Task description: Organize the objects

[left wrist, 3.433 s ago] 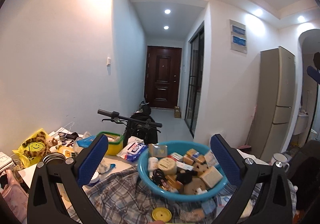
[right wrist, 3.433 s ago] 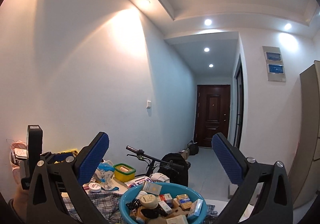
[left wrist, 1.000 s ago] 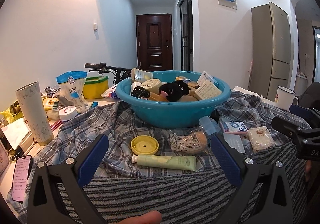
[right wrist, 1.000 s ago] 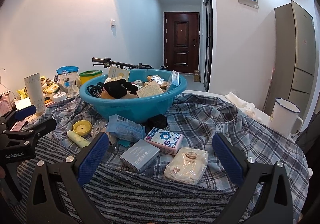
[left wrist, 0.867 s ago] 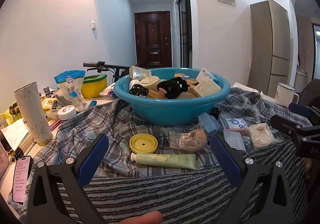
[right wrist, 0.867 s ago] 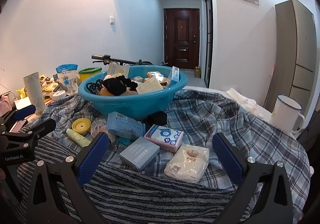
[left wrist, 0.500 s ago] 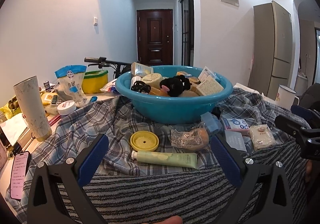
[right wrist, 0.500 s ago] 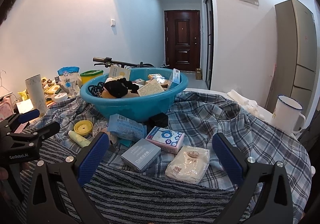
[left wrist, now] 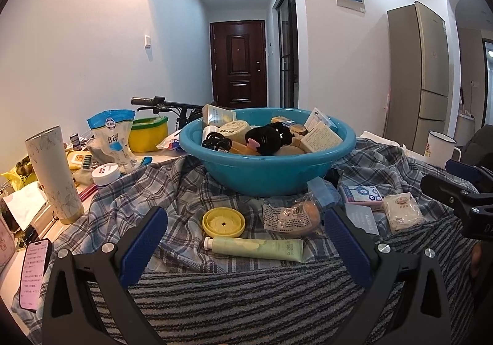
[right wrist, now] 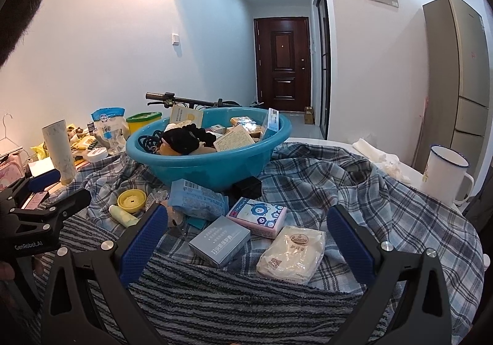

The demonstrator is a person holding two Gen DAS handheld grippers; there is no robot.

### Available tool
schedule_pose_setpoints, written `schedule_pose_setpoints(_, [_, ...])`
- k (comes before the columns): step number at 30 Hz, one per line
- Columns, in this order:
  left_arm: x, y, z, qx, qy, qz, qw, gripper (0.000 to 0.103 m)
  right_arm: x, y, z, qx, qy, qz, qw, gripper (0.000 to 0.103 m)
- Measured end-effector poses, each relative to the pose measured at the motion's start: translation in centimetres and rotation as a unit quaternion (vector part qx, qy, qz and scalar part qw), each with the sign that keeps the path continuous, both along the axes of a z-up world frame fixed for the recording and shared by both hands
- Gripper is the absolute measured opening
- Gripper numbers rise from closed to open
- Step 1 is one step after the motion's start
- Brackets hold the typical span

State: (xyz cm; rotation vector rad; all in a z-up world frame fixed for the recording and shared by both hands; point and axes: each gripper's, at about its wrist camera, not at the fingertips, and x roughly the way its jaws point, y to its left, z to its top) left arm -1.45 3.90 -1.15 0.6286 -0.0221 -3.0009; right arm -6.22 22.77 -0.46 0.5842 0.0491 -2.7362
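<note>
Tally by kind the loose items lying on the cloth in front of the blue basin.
Boxes: 2, grey box, pink box
Wrapped packets: 3, bun, blue packet, cream packet
Tubes: 1, green tube
Lids: 1, yellow lid
Black block: 1
Total: 8

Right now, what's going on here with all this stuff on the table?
A person holds two grippers over a cluttered table, sorting loose items. The left gripper and right gripper are both open and empty. A teal basin already holds boxes and a black plush. In front of it on the plaid cloth lie a green tube, a yellow lid, a grey box and a cream packet, none grasped.
</note>
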Motion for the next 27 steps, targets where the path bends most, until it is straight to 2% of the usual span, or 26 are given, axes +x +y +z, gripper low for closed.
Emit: schedule_pose_setpoints(27, [0.04,-0.13,0.07,0.007,-0.002,0.002,1.0,0.103,-0.11,-0.28,-0.06,0.003,-0.007,0.002,1.0,0.103])
